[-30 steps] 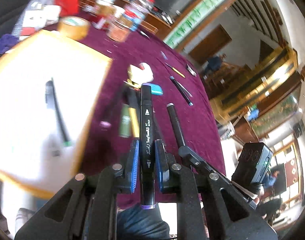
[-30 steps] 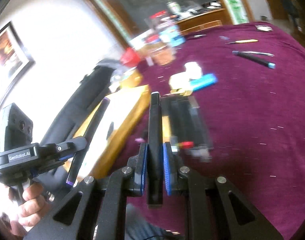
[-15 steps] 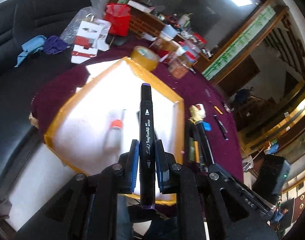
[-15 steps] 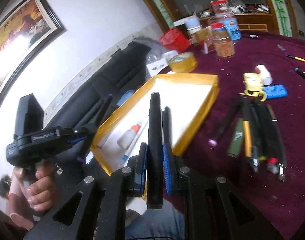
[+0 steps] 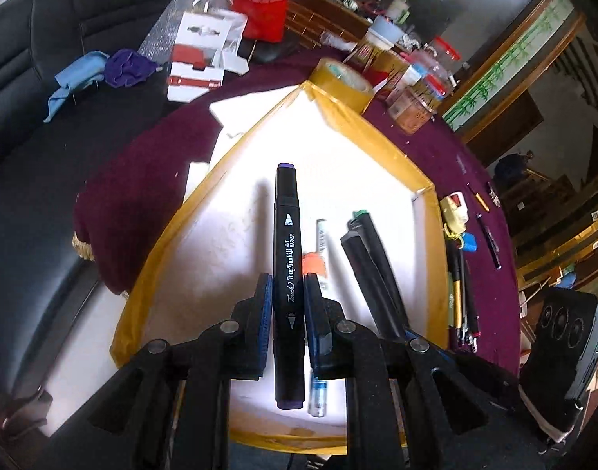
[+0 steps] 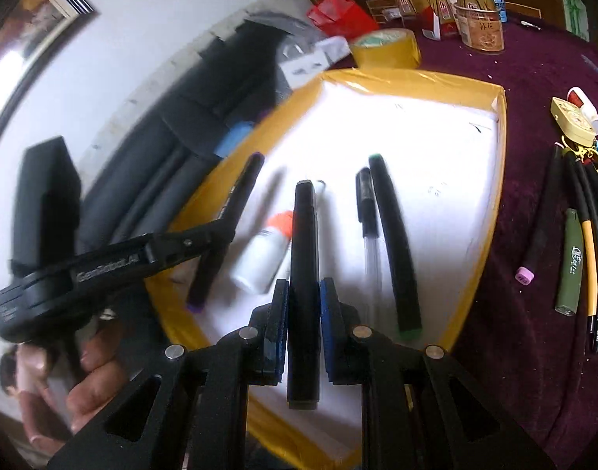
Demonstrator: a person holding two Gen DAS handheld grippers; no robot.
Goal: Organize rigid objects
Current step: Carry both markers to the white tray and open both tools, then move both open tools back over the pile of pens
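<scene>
Both grippers have been carried over the tray (image 5: 381, 145); fingers (image 5: 264, 305) are clamped on a purple-capped marker (image 5: 286, 258), fingers (image 6: 330, 309) on a black marker (image 6: 304, 274).

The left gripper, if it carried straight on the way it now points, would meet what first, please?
Most likely the white floor of the yellow-taped tray: the left gripper points down into it, its purple-capped marker leading. Depth is unclear.

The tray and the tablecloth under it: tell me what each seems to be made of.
Tray: probably white foam or card board, matte, its rim wrapped in glossy yellow-brown packing tape that wrinkles and shines. Tablecloth: dark maroon fabric, velvety and dull, flecked with lint.
</scene>
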